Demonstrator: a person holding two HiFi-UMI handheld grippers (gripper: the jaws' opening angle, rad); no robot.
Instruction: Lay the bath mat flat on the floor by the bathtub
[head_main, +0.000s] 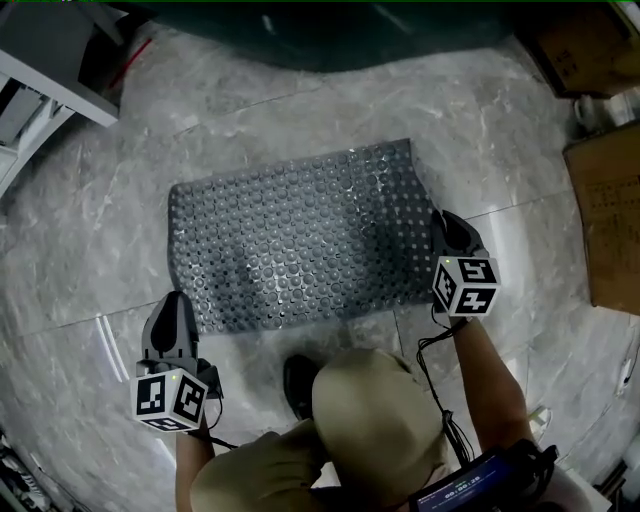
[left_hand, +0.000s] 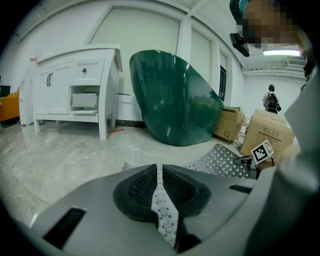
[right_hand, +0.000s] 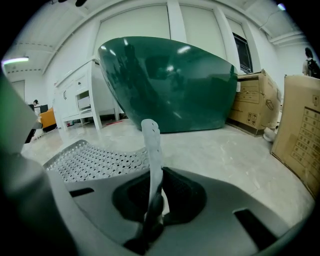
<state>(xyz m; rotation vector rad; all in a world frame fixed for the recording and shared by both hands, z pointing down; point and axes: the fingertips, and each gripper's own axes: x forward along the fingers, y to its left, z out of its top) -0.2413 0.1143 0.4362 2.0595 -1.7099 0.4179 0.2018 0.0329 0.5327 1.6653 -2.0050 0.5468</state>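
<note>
The grey perforated bath mat (head_main: 295, 240) lies spread on the marble floor just in front of the dark green bathtub (head_main: 330, 35). My left gripper (head_main: 174, 303) is at the mat's near left corner, shut on a strip of the mat (left_hand: 161, 200) that shows between its jaws. On the mat's right edge sits my right gripper (head_main: 447, 225), also shut; there a flap of the mat (right_hand: 152, 150) stands up between the jaws. The rest of the mat (right_hand: 95, 162) curves slightly up off the floor near that grip. In the right gripper view the bathtub (right_hand: 170, 85) rises close behind.
A white cabinet (head_main: 40, 75) stands at the back left, beside the tub (left_hand: 175, 100). Cardboard boxes (head_main: 605, 220) line the right side. My shoe (head_main: 298, 385) is on the floor just below the mat's near edge. A person (left_hand: 271, 100) stands far off.
</note>
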